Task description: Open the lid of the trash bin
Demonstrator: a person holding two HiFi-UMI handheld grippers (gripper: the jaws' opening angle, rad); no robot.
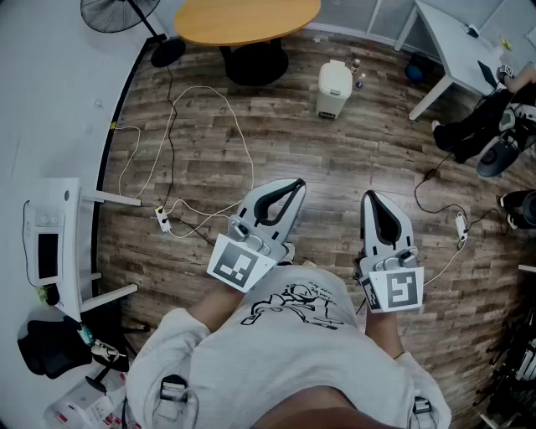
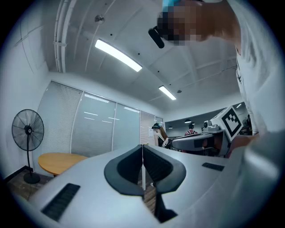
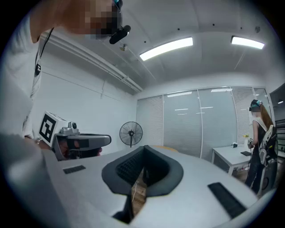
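Head view: the white trash bin (image 1: 333, 88) stands upright on the wood floor (image 1: 251, 151), long axis vertical and lid down, well ahead of the person.

Left gripper view: the left hand-held gripper (image 2: 142, 150) is pressed together, empty.

Right gripper view: the right hand-held gripper (image 3: 142, 153) is likewise closed on nothing.

Trash bin (image 1: 334, 88) on floor (image 1: 335, 163), well ahead of left tongs (image 1: 293, 186) and right tongs (image 1: 372, 198), roughly centred between them. Round table (image 1: 247, 18) behind-left of bin. Fan (image 1: 117, 12) further left. Cables (image 1: 209, 142) on floor, left of tongs.
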